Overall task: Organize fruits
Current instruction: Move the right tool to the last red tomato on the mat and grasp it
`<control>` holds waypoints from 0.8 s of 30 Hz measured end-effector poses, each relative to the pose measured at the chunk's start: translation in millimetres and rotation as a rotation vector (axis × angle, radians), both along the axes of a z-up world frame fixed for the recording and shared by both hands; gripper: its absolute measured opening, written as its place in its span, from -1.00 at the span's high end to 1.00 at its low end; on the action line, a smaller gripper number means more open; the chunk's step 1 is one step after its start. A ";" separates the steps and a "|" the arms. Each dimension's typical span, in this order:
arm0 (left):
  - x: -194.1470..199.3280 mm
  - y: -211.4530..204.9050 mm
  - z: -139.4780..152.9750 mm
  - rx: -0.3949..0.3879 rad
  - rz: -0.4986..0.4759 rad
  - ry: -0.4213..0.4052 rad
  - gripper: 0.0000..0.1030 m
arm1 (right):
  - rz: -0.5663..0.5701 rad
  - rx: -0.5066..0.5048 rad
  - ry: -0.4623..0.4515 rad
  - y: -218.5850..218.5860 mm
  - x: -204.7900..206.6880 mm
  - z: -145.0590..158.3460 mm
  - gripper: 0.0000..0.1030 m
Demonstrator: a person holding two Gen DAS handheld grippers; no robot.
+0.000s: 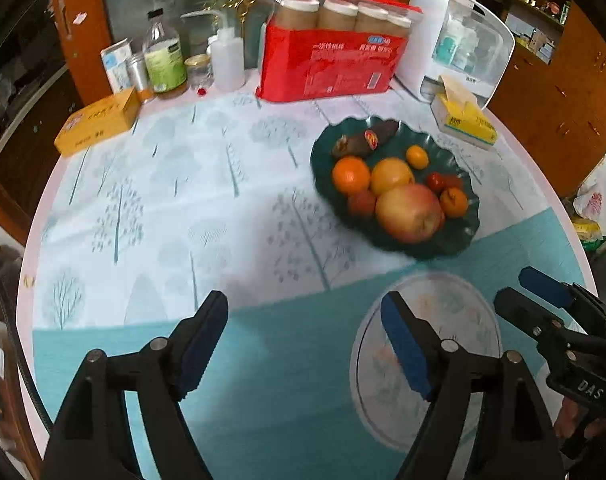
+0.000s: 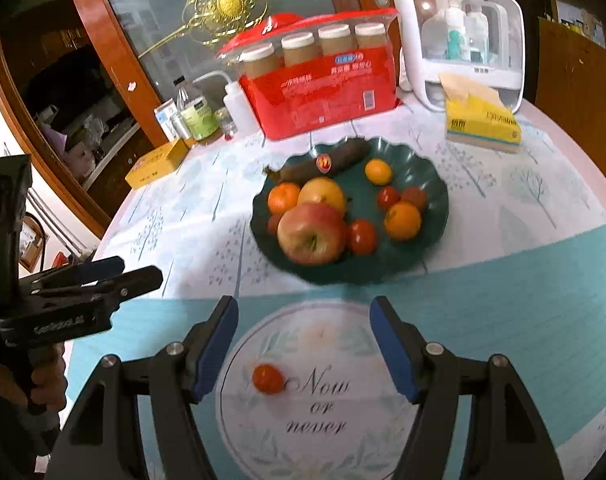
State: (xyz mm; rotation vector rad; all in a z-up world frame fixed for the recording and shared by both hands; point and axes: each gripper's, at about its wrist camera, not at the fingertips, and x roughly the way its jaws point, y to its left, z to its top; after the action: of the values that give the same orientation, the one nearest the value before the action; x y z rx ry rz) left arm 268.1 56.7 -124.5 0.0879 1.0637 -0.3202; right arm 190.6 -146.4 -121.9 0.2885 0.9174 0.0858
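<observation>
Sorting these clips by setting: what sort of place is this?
Most likely a home dining area. A round table with a tree-print tablecloth holds a dark green fruit plate, a tissue box and a red pack of jars, with wooden cabinets behind.

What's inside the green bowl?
The bowl holds a big apple, oranges, small tomatoes and a dark long fruit. Whatever lies under the apple is hidden.

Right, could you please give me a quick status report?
Both claws, left and right, open, empty. One cherry tomato on white plate; remaining fruit in green dish. Nothing blocking.
</observation>
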 end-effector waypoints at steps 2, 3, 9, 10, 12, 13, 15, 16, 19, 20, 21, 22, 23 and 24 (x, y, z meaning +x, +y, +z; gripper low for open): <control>-10.2 6.2 -4.6 -0.003 0.008 0.017 -0.51 | 0.009 0.010 0.023 6.9 -4.6 -5.8 -0.34; -13.3 7.8 -6.7 -0.005 0.011 0.025 -0.51 | 0.016 0.013 0.035 10.8 -6.4 -9.1 -0.34; -34.6 17.8 -20.5 0.001 0.029 0.076 -0.52 | 0.060 -0.001 0.089 32.5 -11.2 -29.6 -0.33; -38.6 20.0 -22.8 0.002 0.036 0.082 -0.52 | 0.066 -0.005 0.099 35.5 -11.4 -33.3 -0.33; -42.5 23.7 -25.8 0.004 0.048 0.089 -0.52 | 0.081 -0.015 0.120 43.0 -10.7 -41.1 -0.28; -44.2 25.7 -27.8 0.007 0.055 0.095 -0.52 | 0.086 -0.022 0.129 46.0 -10.6 -44.3 -0.19; -45.5 29.7 -32.1 0.012 0.063 0.110 -0.52 | 0.098 -0.041 0.159 52.2 -7.6 -53.2 -0.07; -45.5 31.7 -33.6 0.015 0.066 0.115 -0.52 | 0.102 -0.046 0.171 54.5 -5.9 -56.7 -0.01; -43.9 36.7 -36.5 0.024 0.078 0.123 -0.52 | 0.118 -0.048 0.201 60.7 -1.5 -67.0 0.19; -42.9 38.6 -36.9 0.025 0.081 0.123 -0.52 | 0.121 -0.051 0.207 62.0 -0.2 -68.7 0.21; -41.9 40.7 -37.4 0.024 0.087 0.125 -0.52 | 0.124 -0.054 0.215 63.9 1.2 -71.0 0.27; -40.6 42.9 -38.0 0.022 0.091 0.127 -0.52 | 0.127 -0.058 0.223 65.5 2.3 -73.0 0.32; -39.3 44.3 -38.8 0.020 0.094 0.130 -0.52 | 0.128 -0.064 0.231 67.0 3.0 -74.8 0.32; -38.0 45.5 -39.7 0.019 0.096 0.134 -0.52 | 0.123 -0.082 0.234 68.0 3.7 -75.8 0.34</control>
State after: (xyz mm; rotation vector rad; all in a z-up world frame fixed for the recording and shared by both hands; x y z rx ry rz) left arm 230.1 102.3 -164.2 0.0322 1.1997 -0.2315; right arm 194.3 -78.4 -197.7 0.1672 1.1676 0.1290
